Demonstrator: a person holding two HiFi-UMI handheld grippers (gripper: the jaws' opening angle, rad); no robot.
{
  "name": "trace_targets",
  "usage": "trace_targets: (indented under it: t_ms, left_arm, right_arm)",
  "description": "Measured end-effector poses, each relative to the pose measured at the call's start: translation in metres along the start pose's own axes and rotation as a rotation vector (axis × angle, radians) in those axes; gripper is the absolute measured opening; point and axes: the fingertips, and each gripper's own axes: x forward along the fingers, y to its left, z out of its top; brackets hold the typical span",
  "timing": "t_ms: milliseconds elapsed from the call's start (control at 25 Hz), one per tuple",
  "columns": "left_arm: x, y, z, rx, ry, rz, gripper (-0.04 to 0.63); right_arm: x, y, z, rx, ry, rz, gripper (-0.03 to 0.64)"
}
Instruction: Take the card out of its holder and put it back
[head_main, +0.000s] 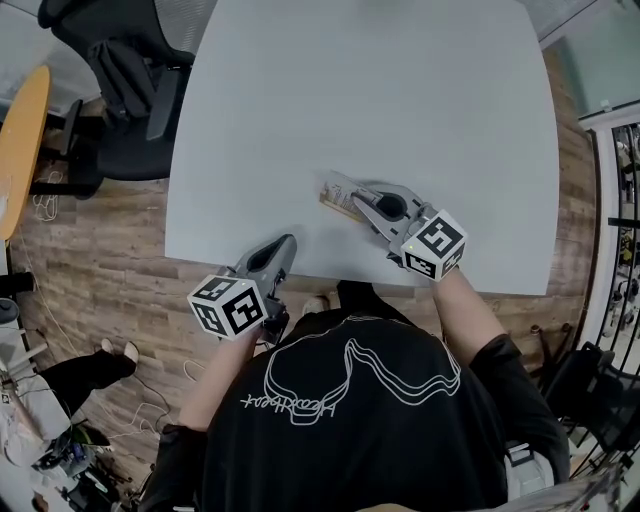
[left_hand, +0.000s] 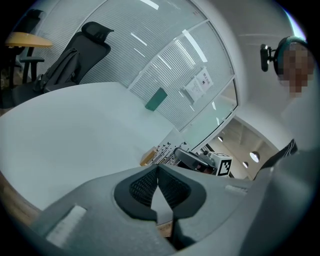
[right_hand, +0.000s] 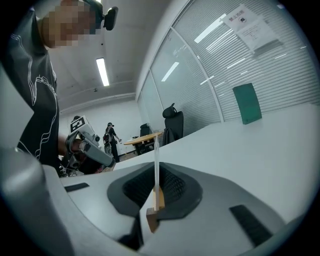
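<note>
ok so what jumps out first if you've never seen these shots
First the right gripper near the front edge of the white table, its jaws closed on a thin card that stands in a small wooden holder. Next the left gripper, shut and empty, at the table's near edge beside it.
</note>
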Motion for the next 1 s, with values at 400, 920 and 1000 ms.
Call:
trace_targets:
  t_ms: [400,920,1000]
  left_arm:
    - [0.003,0.003,-0.002,-0.009,0.011,-0.003,0.014]
    - [-0.006,0.0,0.004,0.0,-0.003,-0.033,0.014]
    - [-0.009,0.0,0.004,-0.003,-0.007,-0.039,0.014]
  right_arm:
    - [0.0,0.003,0.001,-0.042,0.002,0.003,0.023]
    - [-0.007,0.007,0.018,-0.045,-0.032,-0.032,0.023]
    - [-0.008,0.008,0.02,-0.041,-0.036,-0.043,0.023]
